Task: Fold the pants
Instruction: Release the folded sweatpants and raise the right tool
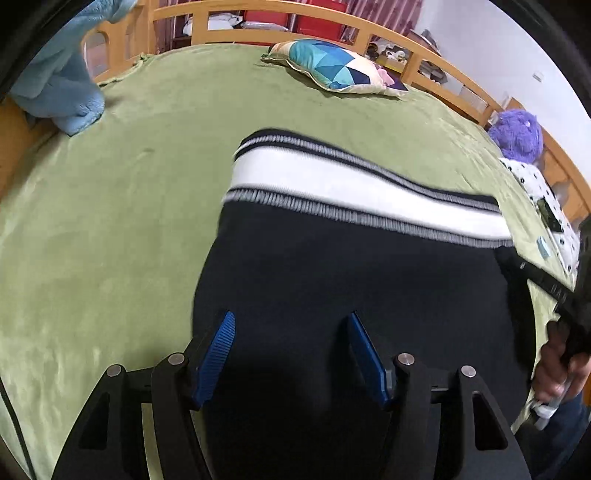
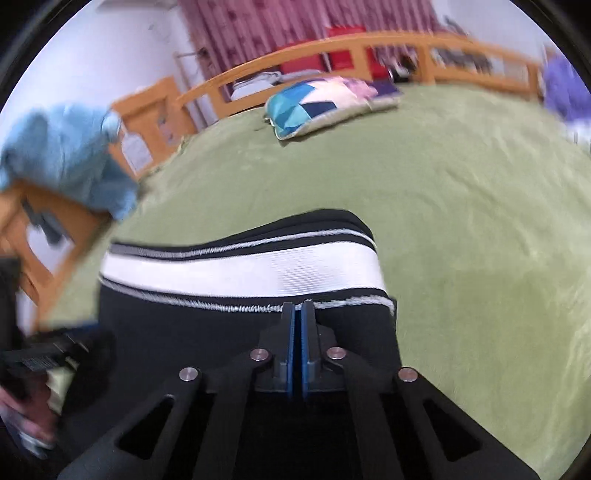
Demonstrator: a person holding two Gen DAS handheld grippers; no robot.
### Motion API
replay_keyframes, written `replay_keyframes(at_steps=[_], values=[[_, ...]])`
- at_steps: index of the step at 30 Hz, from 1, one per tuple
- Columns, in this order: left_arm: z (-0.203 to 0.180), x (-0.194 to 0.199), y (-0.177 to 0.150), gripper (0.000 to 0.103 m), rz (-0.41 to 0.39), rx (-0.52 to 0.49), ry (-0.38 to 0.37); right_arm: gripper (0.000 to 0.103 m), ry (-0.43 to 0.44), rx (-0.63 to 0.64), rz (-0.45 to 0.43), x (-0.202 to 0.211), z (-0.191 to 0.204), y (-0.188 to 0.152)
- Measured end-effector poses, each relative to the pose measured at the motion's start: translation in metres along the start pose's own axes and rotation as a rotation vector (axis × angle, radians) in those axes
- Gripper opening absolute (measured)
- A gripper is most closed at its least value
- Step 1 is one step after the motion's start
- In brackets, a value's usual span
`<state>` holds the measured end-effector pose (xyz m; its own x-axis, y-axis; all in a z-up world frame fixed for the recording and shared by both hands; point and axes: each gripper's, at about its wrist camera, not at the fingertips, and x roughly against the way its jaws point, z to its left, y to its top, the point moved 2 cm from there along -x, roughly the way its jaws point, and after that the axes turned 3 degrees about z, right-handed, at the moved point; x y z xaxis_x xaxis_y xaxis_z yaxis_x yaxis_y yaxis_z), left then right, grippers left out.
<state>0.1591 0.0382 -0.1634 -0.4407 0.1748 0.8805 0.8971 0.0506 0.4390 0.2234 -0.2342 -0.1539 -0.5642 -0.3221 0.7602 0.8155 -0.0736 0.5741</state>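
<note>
On the green bedspread (image 1: 110,221) lie the dark pants (image 1: 351,277), spread flat with their broad white waistband (image 1: 351,184), edged in grey-and-black stripes, on the side away from both cameras. Over the dark cloth hangs the left gripper (image 1: 291,354), its blue-padded jaws standing well apart with nothing pinched between them; whether the pads touch the fabric cannot be told. Just short of the lower stripe of the waistband (image 2: 258,269), the right gripper (image 2: 297,347) has its jaws pressed together, blue pad against blue pad, and no cloth shows in the seam between them.

Beyond the pants a patchwork pillow (image 1: 340,66) in teal, blue and cream rests near the far wooden bed rail (image 1: 258,26). A pale blue blanket (image 1: 62,85) is draped over the rail at the left corner. At the right edge of the left wrist view sit a purple plush toy (image 1: 517,133) and a white spotted cloth (image 1: 535,181). Nothing lies on the pants or between them and the grippers.

A hand (image 1: 561,369) on a black handle shows at the right margin of the left wrist view, cut off by the lens rim. The near part of the pants is hidden under both grippers' bodies, so the legs cannot be made out. The right wrist view is smeared, leaving the rail and pillow (image 2: 325,99) soft.
</note>
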Motion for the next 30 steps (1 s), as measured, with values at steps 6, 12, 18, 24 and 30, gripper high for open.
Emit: replay_keyframes(at_steps=[6,12,18,24,30], values=[[0.0,0.019,-0.058,0.062,0.003,-0.005,0.027,0.006,-0.09,0.046,0.013,0.041,0.011,-0.048],[0.002,0.055,-0.094,0.063,-0.012,0.02,0.029,0.018,-0.115,0.08,0.062,0.08,0.023,-0.112],[-0.019,0.11,-0.1,0.063,-0.093,0.009,-0.011,0.03,-0.132,0.097,-0.02,0.147,0.051,-0.13],[-0.058,0.18,-0.094,0.078,-0.245,-0.037,0.003,0.059,-0.169,0.111,-0.135,0.212,0.08,-0.109],[-0.079,0.224,-0.099,0.089,-0.327,-0.034,0.018,0.084,-0.233,0.122,-0.189,0.261,0.096,-0.107]])
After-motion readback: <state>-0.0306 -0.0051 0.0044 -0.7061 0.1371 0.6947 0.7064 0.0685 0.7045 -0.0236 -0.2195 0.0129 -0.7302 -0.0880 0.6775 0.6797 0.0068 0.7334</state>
